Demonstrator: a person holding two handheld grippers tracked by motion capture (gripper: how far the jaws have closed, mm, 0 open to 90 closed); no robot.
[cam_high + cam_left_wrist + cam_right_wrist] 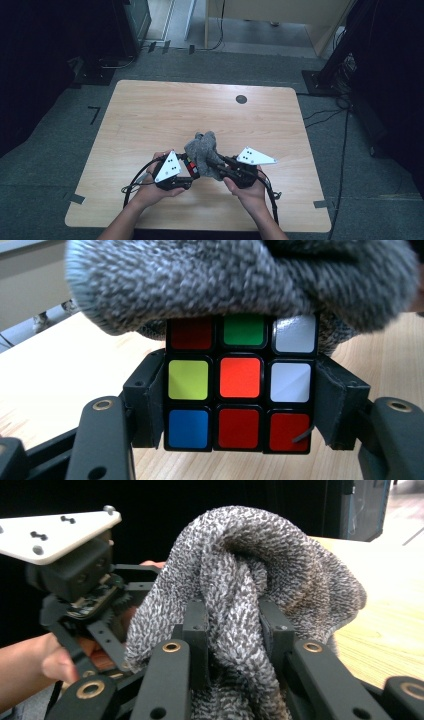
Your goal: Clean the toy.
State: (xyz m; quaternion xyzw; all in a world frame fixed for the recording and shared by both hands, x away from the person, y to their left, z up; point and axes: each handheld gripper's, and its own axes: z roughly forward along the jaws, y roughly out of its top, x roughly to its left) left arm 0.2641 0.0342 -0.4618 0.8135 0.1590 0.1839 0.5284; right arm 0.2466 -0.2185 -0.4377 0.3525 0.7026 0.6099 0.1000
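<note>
The left tongs (192, 172) squeeze a colourful cube (240, 390) and the right tongs (216, 164) pinch a grey woolly cloth (202, 150) draped over it, just above the near part of a light wooden table (150, 115) on grey carpet (50, 165) in a dark room.

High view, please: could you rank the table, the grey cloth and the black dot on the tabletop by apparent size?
1. Table, far the largest.
2. Grey cloth.
3. Black dot, smallest.
</note>
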